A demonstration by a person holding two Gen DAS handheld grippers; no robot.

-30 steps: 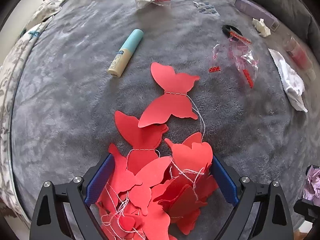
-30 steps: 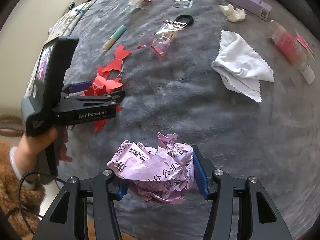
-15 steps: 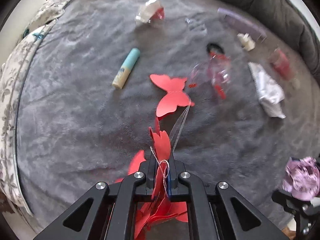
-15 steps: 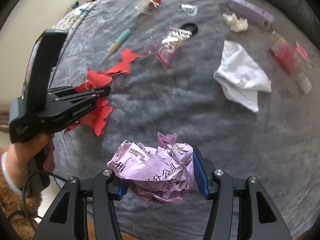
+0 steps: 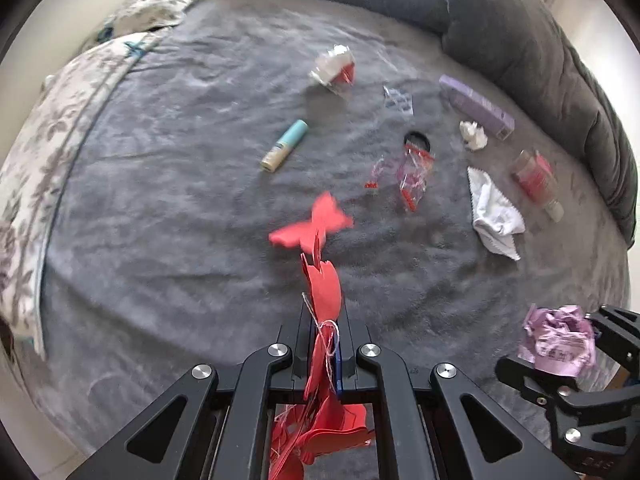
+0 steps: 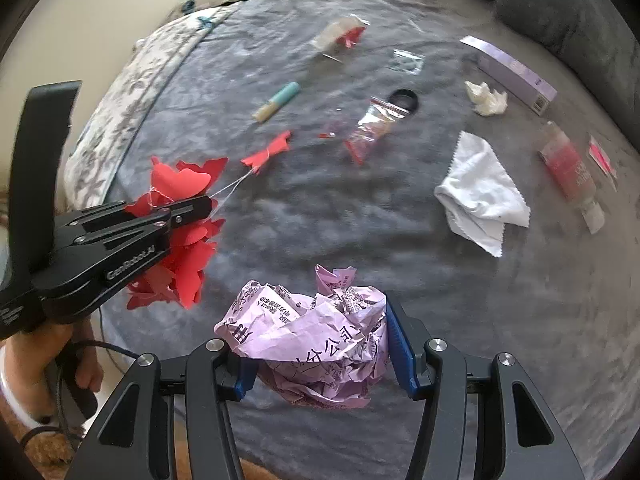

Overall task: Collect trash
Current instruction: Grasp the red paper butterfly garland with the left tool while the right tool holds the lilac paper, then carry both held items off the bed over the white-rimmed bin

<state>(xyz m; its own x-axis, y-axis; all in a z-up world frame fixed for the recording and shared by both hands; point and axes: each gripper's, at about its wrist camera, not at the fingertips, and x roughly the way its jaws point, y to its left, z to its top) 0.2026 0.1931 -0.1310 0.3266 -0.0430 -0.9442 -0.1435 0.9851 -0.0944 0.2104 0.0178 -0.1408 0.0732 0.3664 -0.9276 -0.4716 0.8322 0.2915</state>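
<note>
My left gripper [image 5: 325,344] [image 6: 208,204] is shut on a garland of red paper butterflies [image 5: 324,300] [image 6: 180,216] strung on white thread, lifted off the grey blanket [image 5: 180,220]. The last butterfly [image 5: 316,224] [image 6: 268,152] dangles at the thread's end, just above the blanket. My right gripper [image 6: 316,336] [image 5: 560,344] is shut on a crumpled ball of lilac printed paper [image 6: 312,340] [image 5: 560,340], held above the blanket's near edge, to the right of the left gripper.
On the blanket lie a teal-capped tube [image 5: 284,146], a clear bag with red bits [image 5: 416,172], a black ring [image 5: 418,140], a white cloth [image 5: 494,212], a white tissue wad [image 5: 474,136], a lilac box [image 5: 476,106], a red-labelled bottle [image 5: 536,180] and a crumpled wrapper [image 5: 334,66]. A floral pillow [image 5: 48,140] lies left.
My left gripper closed on the butterfly pile and rose, drawing the garland up until its last butterfly left the blanket. My right gripper also rose a little, still holding the lilac paper.
</note>
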